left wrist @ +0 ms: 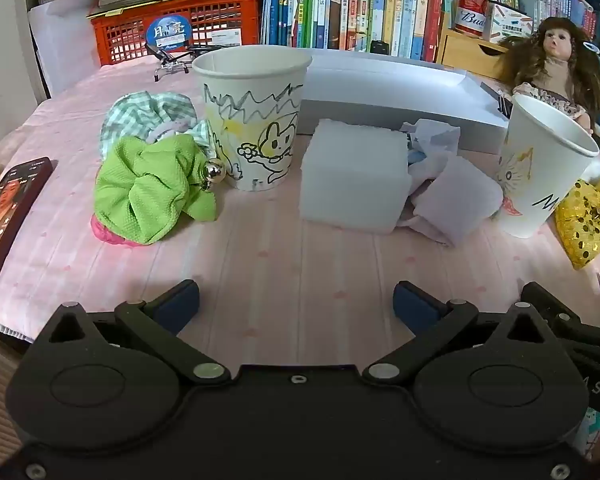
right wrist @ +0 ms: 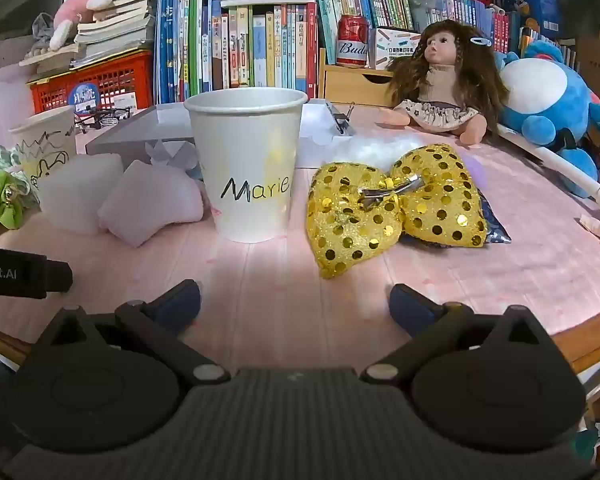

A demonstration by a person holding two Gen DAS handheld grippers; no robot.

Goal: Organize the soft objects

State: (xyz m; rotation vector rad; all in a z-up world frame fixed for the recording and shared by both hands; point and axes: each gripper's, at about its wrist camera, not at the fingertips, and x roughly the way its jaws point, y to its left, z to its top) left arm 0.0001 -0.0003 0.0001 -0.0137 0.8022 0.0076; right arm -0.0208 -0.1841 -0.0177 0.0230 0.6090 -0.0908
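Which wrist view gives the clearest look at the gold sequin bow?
The right wrist view: the gold sequin bow lies whole and central there, both lobes and its metal clip visible, just right of the Marie cup. The left wrist view catches only part of it at the right edge, behind that cup.

Ahead of my left gripper, whose jaws stand wide apart, bare pink tablecloth gives open room up to the white foam block straight ahead. Left of that stands the rabbit cup, with the green scrunchie touching its left side; a phone lies far left. In front of my right gripper, also spread wide, cloth lies free until the Marie cup and the gold sequin bow, just beside each other.
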